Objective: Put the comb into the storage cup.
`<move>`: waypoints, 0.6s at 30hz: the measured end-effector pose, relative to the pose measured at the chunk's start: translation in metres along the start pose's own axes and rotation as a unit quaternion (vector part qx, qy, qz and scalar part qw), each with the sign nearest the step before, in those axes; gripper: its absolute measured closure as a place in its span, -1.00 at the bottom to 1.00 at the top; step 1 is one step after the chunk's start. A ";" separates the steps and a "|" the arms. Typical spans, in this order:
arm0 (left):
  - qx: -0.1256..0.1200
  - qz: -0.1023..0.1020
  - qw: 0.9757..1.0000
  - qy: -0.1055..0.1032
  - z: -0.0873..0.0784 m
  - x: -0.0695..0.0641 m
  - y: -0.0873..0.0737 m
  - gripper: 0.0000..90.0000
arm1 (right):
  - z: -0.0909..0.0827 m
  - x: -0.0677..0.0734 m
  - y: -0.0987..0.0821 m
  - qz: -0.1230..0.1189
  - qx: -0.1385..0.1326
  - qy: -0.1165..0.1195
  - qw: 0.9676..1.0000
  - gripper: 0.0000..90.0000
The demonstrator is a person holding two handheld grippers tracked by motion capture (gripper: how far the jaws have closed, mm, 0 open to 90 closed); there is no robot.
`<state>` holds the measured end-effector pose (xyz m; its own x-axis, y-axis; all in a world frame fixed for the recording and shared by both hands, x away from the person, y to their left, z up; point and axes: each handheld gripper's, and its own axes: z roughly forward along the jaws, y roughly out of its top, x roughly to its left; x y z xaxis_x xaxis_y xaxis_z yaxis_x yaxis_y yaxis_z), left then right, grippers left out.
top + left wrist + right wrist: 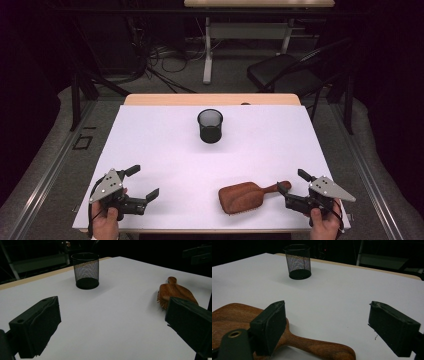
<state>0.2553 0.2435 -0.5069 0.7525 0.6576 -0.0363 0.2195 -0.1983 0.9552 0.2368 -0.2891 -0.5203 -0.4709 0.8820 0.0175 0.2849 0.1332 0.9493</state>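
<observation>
Hairbrush [245,196] on white table [165,150]; dark room; both hand-held grippers released: left [145,183], right [292,181].

A table with a white top [165,150] and a wooden far edge carries two things. A black mesh cup [210,126] stands upright toward the far side; a wooden hairbrush [247,195] lies bristles down near the front edge.

Cup [210,126] upright on table [150,145], far centre. Brush [247,196] flat near front edge, right of centre, handle pointing right. Left gripper [142,183] front left, well apart from brush. Right gripper [292,181] front right, at handle end.
</observation>
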 end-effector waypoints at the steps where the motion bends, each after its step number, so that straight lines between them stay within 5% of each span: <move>1: 0.000 0.000 1.000 0.000 0.000 0.000 0.000 -0.99 | 0.000 0.000 0.000 0.000 0.000 0.000 1.000 -0.68; 18: 0.005 -0.007 1.000 0.001 0.002 0.001 -0.001 -0.99 | 0.011 -0.006 -0.001 0.021 0.037 -0.024 0.999 -0.73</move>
<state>0.2568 0.2430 -0.5079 0.7486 0.6612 -0.0484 0.2357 -0.1972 0.9516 0.2483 -0.2897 -0.5246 -0.4171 0.9079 0.0407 0.3656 0.1266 0.9221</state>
